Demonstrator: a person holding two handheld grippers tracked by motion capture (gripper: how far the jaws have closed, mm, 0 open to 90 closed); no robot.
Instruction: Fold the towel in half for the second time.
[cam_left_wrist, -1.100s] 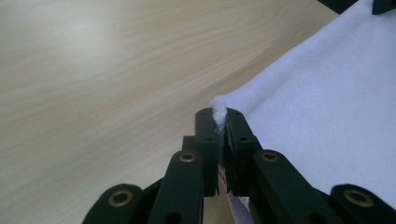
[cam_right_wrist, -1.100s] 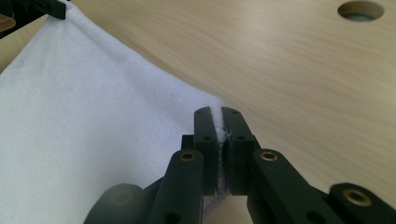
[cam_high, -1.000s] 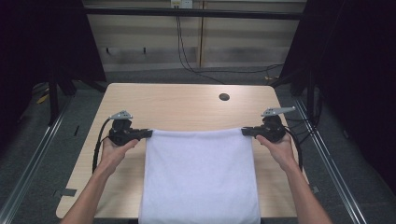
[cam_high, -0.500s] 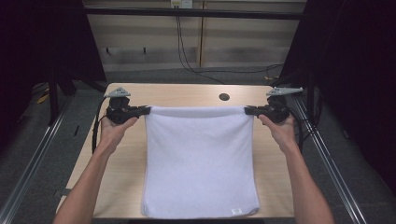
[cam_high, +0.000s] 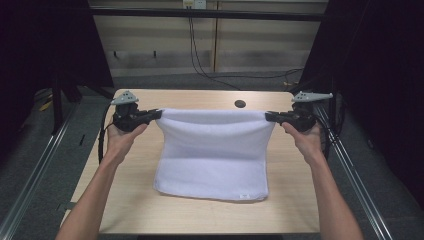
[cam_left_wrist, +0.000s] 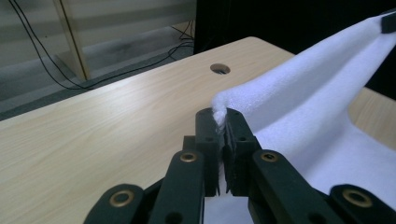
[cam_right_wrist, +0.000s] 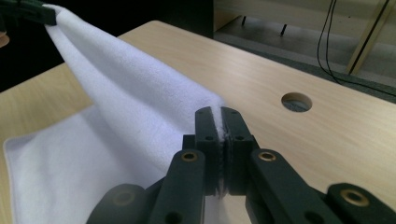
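A white towel (cam_high: 215, 150) is stretched between both grippers above the wooden table (cam_high: 125, 205), its far edge lifted and its near part lying on the tabletop. My left gripper (cam_high: 159, 113) is shut on the towel's far left corner (cam_left_wrist: 220, 108). My right gripper (cam_high: 267, 117) is shut on the far right corner (cam_right_wrist: 215, 112). In each gripper view the jaws stand pressed together with white cloth pinched between them. The towel (cam_left_wrist: 317, 107) sags slightly between the two grips and drapes down to the table (cam_right_wrist: 70, 163).
A round cable hole (cam_high: 240, 104) lies in the table beyond the towel. Metal rails (cam_high: 35, 175) run along both sides of the table. Cables (cam_high: 210, 70) trail over the floor behind it, and dark curtains stand at left and right.
Both grippers have risen and moved away from me with the towel's far edge. The towel's near edge has slid forward on the table, so more bare wood shows in front.
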